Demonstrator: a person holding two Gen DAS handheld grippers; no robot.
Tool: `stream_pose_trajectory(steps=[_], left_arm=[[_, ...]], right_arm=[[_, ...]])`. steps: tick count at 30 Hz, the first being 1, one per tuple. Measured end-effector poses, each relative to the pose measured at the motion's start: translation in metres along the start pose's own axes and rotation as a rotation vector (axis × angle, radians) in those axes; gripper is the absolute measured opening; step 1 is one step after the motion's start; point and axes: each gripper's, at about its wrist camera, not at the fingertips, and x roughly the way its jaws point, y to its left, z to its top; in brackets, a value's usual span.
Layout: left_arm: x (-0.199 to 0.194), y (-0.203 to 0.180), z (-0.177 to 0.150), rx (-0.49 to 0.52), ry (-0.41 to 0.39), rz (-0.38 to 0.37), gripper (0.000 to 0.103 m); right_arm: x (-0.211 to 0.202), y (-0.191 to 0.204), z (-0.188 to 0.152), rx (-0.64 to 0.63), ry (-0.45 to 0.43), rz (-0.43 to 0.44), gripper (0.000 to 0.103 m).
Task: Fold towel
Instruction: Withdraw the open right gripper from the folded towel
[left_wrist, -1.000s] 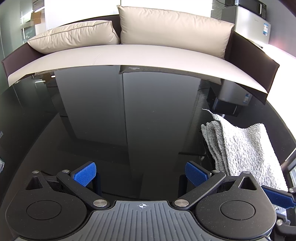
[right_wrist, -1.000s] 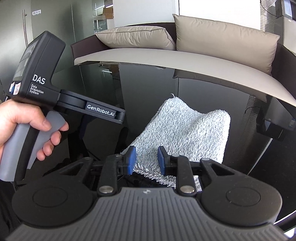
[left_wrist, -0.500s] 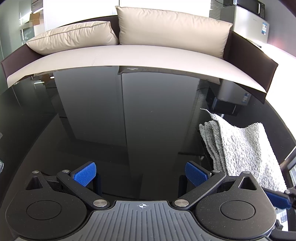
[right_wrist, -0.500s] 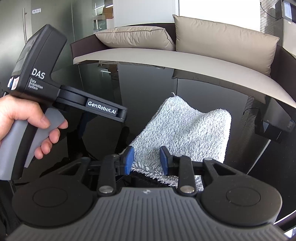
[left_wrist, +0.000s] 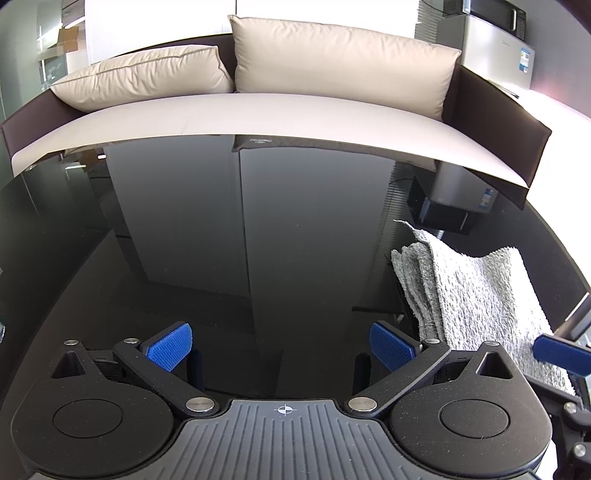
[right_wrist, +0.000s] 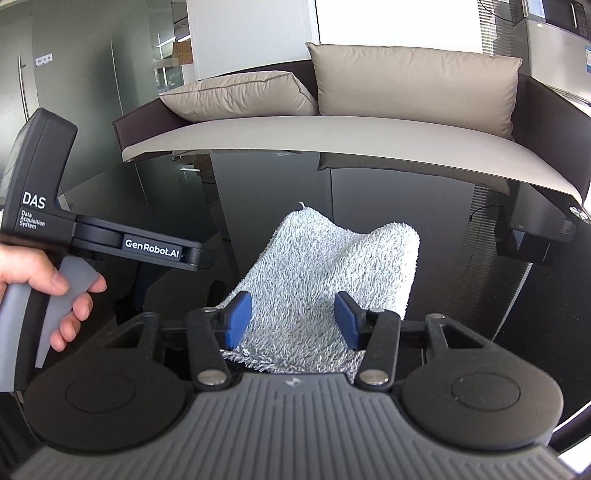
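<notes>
A grey terry towel (right_wrist: 328, 273), folded into several layers, lies on the glossy black table (right_wrist: 480, 295). My right gripper (right_wrist: 293, 319) is open, its blue pads standing on either side of the towel's near edge without gripping it. In the left wrist view the towel (left_wrist: 476, 295) lies at the right, its stacked fold edges showing. My left gripper (left_wrist: 280, 347) is open and empty over bare table (left_wrist: 221, 240), to the left of the towel. One blue fingertip of the right gripper (left_wrist: 561, 354) shows at the right edge.
A hand holds the left gripper's grey handle (right_wrist: 44, 295) at the left of the right wrist view. A sofa (left_wrist: 295, 114) with two beige cushions runs along the table's far edge. A dark box (left_wrist: 443, 214) shows past the towel.
My right gripper's jaws have opened wide from a narrow gap, letting go of the towel's near edge. The towel has stayed put. The left gripper has stayed open and hardly moved.
</notes>
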Motion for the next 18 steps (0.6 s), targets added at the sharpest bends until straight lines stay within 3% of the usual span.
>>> stream_pose_trajectory(steps=[10,14,18], left_arm=[[0.0,-0.001,-0.001,0.01,0.006,0.0,0.102],[0.0,-0.002,-0.002,0.021,0.01,0.0,0.102],[0.0,-0.001,-0.003,0.022,0.015,0.002,0.102]], right_arm=[[0.019,-0.014,0.013,0.011,-0.012,0.03,0.059],[0.024,-0.018,0.02,0.02,-0.021,0.079,0.059],[0.036,-0.02,0.02,0.004,0.044,0.093,0.059]])
